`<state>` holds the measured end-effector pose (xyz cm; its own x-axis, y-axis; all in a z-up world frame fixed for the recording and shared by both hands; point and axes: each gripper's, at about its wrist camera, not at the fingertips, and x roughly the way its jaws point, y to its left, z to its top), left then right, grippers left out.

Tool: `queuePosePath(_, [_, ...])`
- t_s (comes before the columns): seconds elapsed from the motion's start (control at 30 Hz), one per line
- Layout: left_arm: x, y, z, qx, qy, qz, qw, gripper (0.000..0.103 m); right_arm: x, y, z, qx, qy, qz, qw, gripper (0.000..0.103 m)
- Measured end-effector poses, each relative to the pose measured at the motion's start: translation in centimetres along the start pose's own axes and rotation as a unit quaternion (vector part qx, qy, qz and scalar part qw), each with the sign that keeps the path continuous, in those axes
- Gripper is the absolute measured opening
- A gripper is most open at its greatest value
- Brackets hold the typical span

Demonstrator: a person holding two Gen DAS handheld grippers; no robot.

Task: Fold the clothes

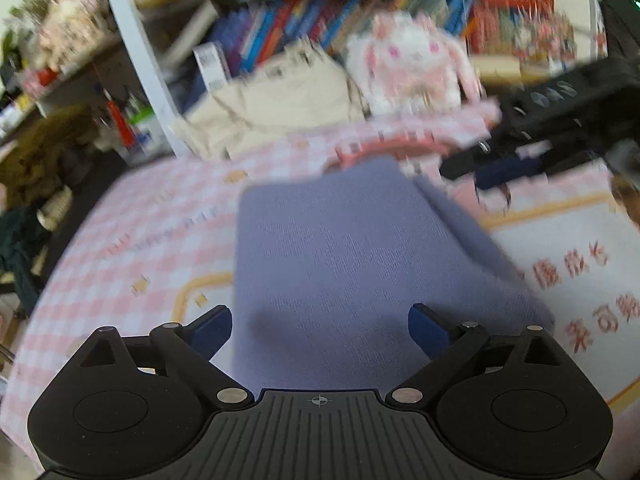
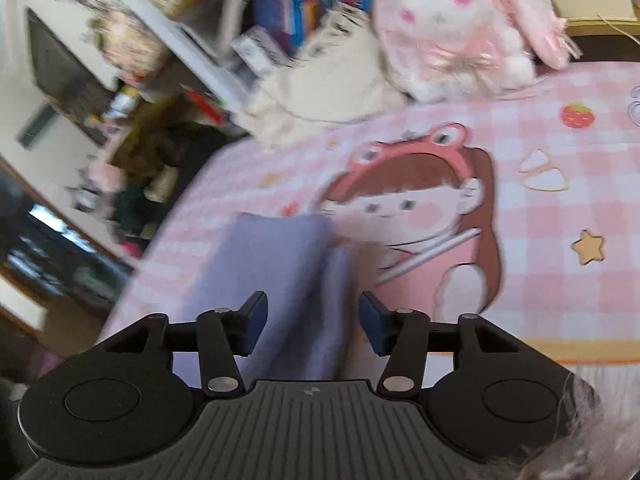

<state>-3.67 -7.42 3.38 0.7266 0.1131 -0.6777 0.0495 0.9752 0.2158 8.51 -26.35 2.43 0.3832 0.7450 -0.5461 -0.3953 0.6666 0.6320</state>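
lying folded on the pink checked bedsheet [image 1: 120, 248], the lavender garment [image 1: 340, 264] – both the left gripper [image 1: 320, 330] and right gripper [image 2: 313, 322] gape empty; only the right view shows the sheet's cartoon girl [image 2: 416, 208], plush bunny [image 2: 452, 28] upper right.

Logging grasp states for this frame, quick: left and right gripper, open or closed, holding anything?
Left gripper: open, empty, over the purple garment.
Right gripper: open, holding nothing; the garment's folded edge lies between its fingers.
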Motion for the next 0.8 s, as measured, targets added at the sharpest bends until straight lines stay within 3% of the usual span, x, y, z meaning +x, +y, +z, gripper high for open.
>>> queuePosePath(0.07, [-0.7,0.4,0.4,-0.006,-0.017,-0.002,0.9998,0.097,0.1,0.6,-0.7,0.012,0.029,0.030,0.999,0.058])
queuePosePath(0.17, [-0.6,0.6,0.7,-0.008,-0.012,-0.004,0.9999,0.097,1.6,1.0,-2.1,0.032,0.080,0.031,0.996,0.055])
queuePosePath(0.2, [-0.3,0.6,0.6,-0.006,-0.005,-0.002,1.0000,0.097,2.0,1.1,-2.6,0.034,0.092,0.026,0.995,0.041])
queuePosePath(0.23, [0.0,0.5,0.5,-0.004,0.002,-0.001,1.0000,0.097,2.0,1.4,-2.8,0.025,0.092,0.020,0.995,0.017])
queuePosePath(0.27, [0.4,0.4,0.4,-0.001,0.012,0.000,0.9999,0.097,1.5,2.1,-3.0,0.008,0.084,0.022,0.996,0.011])
queuePosePath(0.33, [1.3,0.3,-0.1,0.003,0.038,-0.002,0.9993,0.097,0.4,3.4,-3.2,-0.028,0.064,0.028,0.997,0.008])
queuePosePath(0.4, [1.7,0.9,-0.4,-0.024,0.046,-0.014,0.9985,0.097,-0.9,4.8,-3.4,-0.070,0.040,0.033,0.996,0.007])
queuePosePath(0.47, [2.1,1.7,-0.6,-0.061,0.059,-0.025,0.9961,0.098,-0.9,4.7,-3.9,-0.069,0.045,0.013,0.997,0.007])
queuePosePath(0.57, [2.2,1.9,-0.9,-0.064,0.060,-0.030,0.9957,0.098,0.7,2.8,-4.6,-0.049,0.077,-0.035,0.995,0.006])
queuePosePath(0.67, [2.0,1.7,-0.9,-0.060,0.058,-0.024,0.9962,0.098,0.9,2.0,-4.6,-0.024,0.081,-0.029,0.996,0.006])
queuePosePath(0.8, [1.2,1.5,-0.6,-0.053,0.052,-0.013,0.9971,0.097,0.7,2.5,-4.9,-0.044,0.078,-0.036,0.995,0.006])
